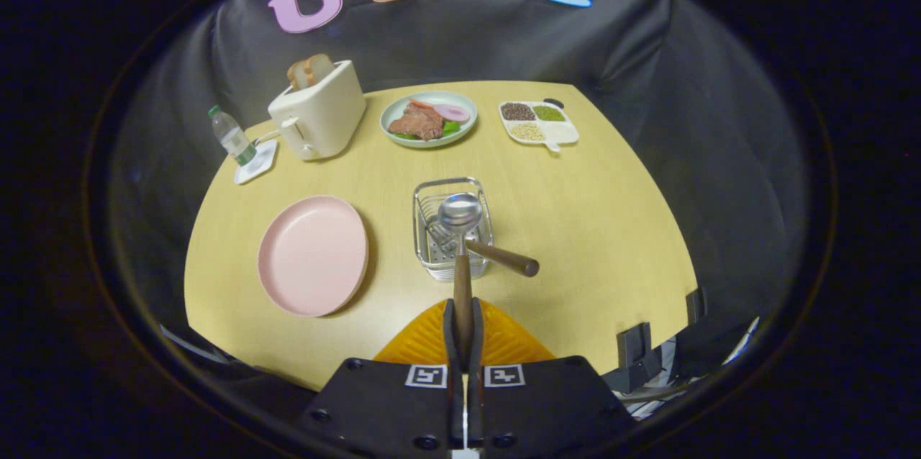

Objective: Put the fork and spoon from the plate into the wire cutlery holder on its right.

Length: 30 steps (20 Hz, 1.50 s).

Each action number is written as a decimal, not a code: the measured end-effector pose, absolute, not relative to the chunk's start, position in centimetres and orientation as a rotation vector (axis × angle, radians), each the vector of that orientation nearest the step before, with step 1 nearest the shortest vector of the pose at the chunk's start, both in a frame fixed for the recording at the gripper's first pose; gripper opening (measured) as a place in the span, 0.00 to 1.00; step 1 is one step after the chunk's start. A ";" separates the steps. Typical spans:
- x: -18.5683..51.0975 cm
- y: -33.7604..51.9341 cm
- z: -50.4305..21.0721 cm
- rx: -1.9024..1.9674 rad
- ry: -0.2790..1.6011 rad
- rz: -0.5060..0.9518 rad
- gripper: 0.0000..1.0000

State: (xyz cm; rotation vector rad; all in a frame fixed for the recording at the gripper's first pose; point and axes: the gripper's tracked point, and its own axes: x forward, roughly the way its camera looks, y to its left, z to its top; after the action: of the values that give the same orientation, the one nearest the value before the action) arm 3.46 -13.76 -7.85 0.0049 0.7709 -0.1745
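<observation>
Here the hand-held gripper (463, 322) clamps the spoon (460, 229), hiding the fork's (504, 257) tines.

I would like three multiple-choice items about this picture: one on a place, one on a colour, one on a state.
1. Where does the wooden-handled fork lie?
A. on the round pink plate
B. in the rectangular wire cutlery holder
C. beside the toaster

2. What colour is the empty round plate?
A. pink
B. blue
C. black

3. What is the claw doing?
A. open above the table
B. shut on the wooden-handled metal spoon
C. shut on the bottle

Answers:
1 B: its handle sticks out of the rectangular wire cutlery holder.
2 A: its whole surface is pink.
3 B: both fingers press the handle of the wooden-handled metal spoon, whose bowl is over the holder.
</observation>
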 end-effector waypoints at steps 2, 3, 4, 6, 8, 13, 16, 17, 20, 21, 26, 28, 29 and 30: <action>3.9 -13.9 -8.2 0.008 0.807 -0.172 0.05; 4.2 -13.7 -8.4 0.015 0.817 -0.164 0.05; 4.3 -13.5 -8.5 0.023 0.829 -0.156 0.07; 4.7 -13.1 -8.2 0.036 0.823 -0.141 0.11; 5.2 -12.9 -8.2 0.049 0.822 -0.136 0.13; 5.3 -12.5 -7.9 0.063 0.803 -0.122 0.17; 4.9 -11.9 -7.7 0.054 0.780 -0.098 0.58; 4.7 -11.9 -7.7 0.040 0.774 -0.095 0.72; 4.3 -11.9 -7.6 0.030 0.751 -0.102 0.99; 4.2 -11.8 -7.3 0.045 0.739 -0.102 0.99; 3.9 -11.7 -6.5 0.088 0.690 -0.113 1.00; 3.6 -10.7 -6.1 0.085 0.672 -0.094 1.00; 3.4 -10.1 -5.8 0.071 0.657 -0.083 1.00; 3.3 -9.2 -5.2 0.058 0.629 -0.064 1.00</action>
State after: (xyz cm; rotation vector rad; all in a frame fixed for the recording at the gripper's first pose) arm 3.33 -9.25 -5.20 0.0583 0.6294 -0.0643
